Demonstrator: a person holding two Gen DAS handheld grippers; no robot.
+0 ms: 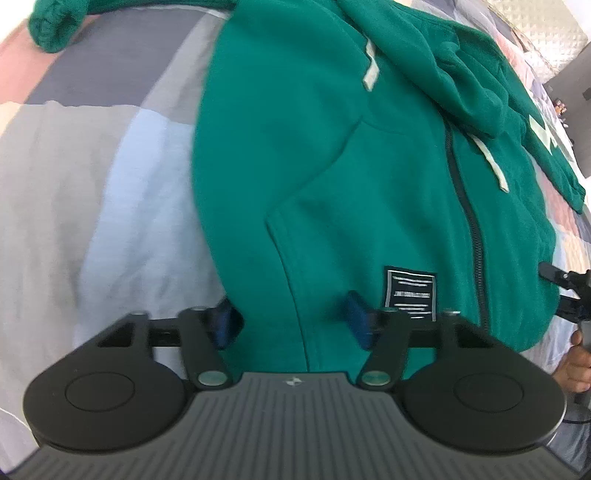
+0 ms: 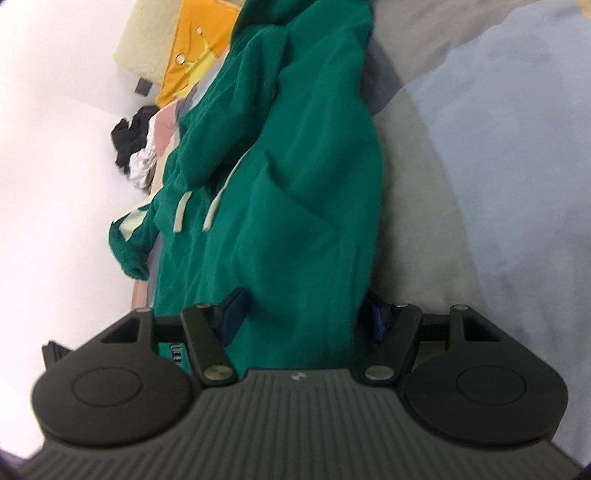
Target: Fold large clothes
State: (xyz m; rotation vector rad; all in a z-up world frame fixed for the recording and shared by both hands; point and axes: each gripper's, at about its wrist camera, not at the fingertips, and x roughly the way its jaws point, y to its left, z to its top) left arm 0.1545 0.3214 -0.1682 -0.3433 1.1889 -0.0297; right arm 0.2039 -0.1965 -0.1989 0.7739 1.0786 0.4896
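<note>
A green zip hoodie [image 1: 351, 177] lies on a bed, front up, with white drawstrings, a dark zip and a black label near its hem. My left gripper [image 1: 291, 317] is open, its blue pads either side of the hoodie's lower hem. The hoodie also shows in the right wrist view [image 2: 295, 177], lying lengthwise. My right gripper [image 2: 306, 314] is open, straddling the hem edge of the hoodie, with cloth between the pads. The right gripper tool shows at the right edge of the left wrist view [image 1: 565, 280], beside the hoodie's hem.
The bedcover [image 1: 110, 184] has grey, pale blue and pink patches. An orange garment [image 2: 195, 48] and dark and white clothes [image 2: 133, 147] lie at the far end of the bed by a white wall [image 2: 55, 147]. A hoodie sleeve cuff [image 1: 48, 26] lies at top left.
</note>
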